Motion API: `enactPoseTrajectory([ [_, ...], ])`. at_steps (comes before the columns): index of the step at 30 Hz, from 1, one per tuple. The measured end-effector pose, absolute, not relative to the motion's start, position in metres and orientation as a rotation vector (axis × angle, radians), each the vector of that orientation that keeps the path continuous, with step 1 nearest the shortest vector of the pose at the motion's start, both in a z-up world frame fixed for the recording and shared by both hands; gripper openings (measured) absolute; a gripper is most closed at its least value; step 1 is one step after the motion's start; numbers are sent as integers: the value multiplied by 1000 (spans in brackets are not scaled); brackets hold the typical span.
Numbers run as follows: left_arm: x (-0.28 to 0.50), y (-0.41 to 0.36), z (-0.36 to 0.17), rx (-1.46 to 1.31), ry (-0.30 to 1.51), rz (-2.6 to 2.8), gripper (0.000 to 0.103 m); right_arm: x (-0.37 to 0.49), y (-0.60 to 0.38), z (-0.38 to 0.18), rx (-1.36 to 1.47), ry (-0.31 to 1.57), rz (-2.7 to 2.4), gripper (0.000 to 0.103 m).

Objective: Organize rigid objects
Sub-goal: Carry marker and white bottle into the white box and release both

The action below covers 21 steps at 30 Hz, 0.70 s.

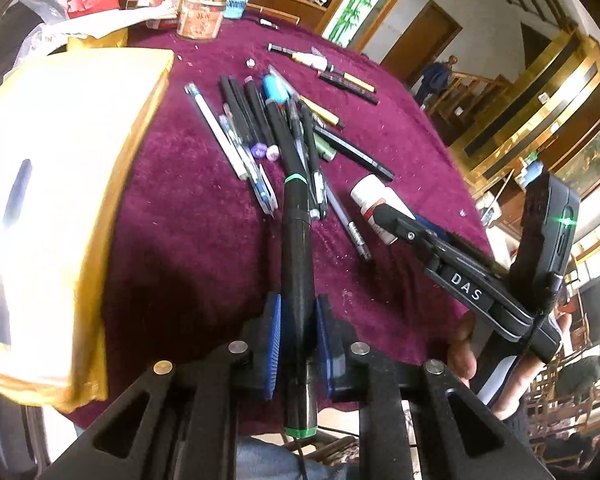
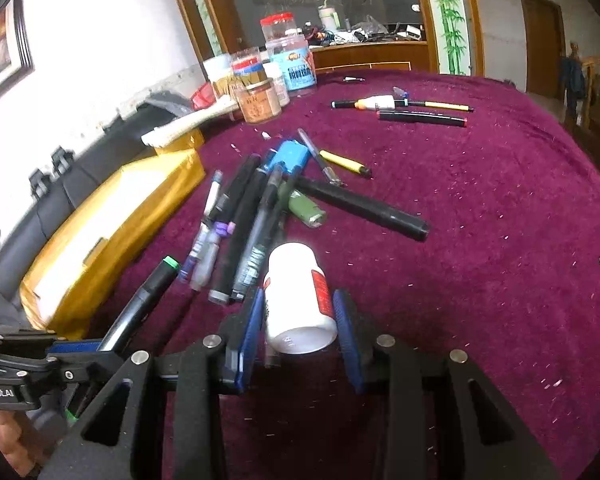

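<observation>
at far left lies a yellow box (image 1: 60, 184), flat on the maroon tablecloth (image 1: 204, 240); the right wrist view shows the same yellow box (image 2: 112, 232) beside the loose pens. just right of the box sits the pile of pens and markers (image 1: 268, 136), fanned and overlapping, seen again in the right wrist view as the pile of pens and markers (image 2: 244, 216). the left gripper (image 1: 298, 340) is clamped on a black marker with green bands (image 1: 296, 256); its blue pads press both sides of the barrel, and the marker points forward, its far end over the pile. whether that end touches the pile cannot be told. in the right wrist view the left gripper (image 2: 76, 350) enters from the lower left edge, with the black marker with green bands (image 2: 144, 300) slanting up out of it, tilted and clear of the cloth. further right, the right gripper (image 2: 298, 334) is closed around a white bottle with a red label (image 2: 300, 300), which lies lengthwise between the blue pads, its flat end toward the camera. the left wrist view shows the right gripper (image 1: 384, 216) at the white bottle with a red label (image 1: 376, 200), just right of the pile. beyond the pile lie several separate pens (image 2: 404, 108), well apart from it. jars (image 2: 276, 72) stand at the back edge of the table.
</observation>
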<state>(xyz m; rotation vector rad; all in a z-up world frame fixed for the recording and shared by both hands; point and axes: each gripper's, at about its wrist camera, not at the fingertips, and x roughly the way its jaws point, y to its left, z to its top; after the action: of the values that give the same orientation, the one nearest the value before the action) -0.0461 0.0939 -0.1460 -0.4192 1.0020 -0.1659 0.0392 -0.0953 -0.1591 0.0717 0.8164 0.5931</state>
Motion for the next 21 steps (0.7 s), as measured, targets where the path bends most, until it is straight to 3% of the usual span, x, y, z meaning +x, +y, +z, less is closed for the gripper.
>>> enactPoseTrajectory([
  [12, -94, 181, -95, -536, 856, -43, 16, 5, 6, -99, 18, 725, 835, 35],
  [21, -102, 269, -110, -620, 846, 147, 16, 4, 114, -105, -131, 767, 922, 35],
])
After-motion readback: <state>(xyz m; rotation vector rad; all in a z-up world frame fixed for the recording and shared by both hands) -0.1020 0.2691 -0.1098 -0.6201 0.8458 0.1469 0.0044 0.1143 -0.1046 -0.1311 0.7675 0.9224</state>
